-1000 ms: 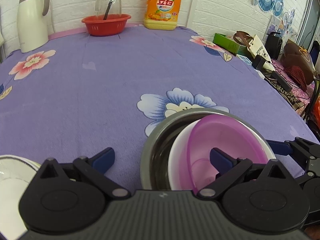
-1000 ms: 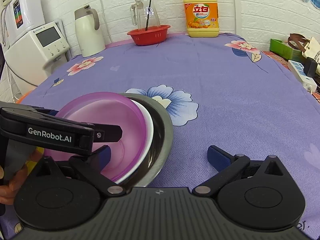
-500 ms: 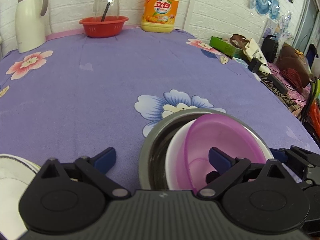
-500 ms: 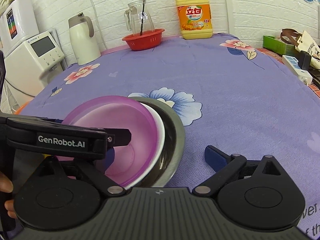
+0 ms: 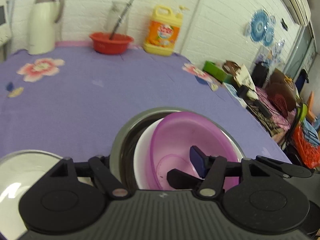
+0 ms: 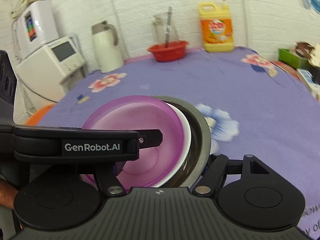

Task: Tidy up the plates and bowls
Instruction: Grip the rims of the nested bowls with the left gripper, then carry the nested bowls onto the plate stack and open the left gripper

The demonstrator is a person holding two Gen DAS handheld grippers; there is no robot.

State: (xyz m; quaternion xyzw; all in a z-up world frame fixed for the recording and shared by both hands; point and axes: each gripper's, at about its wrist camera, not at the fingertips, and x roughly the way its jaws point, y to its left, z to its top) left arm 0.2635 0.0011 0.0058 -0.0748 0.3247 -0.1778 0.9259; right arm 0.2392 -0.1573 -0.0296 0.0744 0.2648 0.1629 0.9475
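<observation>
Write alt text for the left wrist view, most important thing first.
The left tongs straddle the near rim of three nested bowls: a purple bowl inside a white bowl inside a grey metal bowl, on a purple flowered tablecloth. A red basin, a yellow detergent jug and a white kettle stand at the wall.

Both views sit low on their claws, facing the far wall across the table (image 5: 80, 104). They share the close stacked bowls (image 5: 180, 140) (image 6: 140, 120), one from each side.

open tablecloth (image 5: 84, 104) ahead, red basin (image 5: 111, 43) far
</observation>
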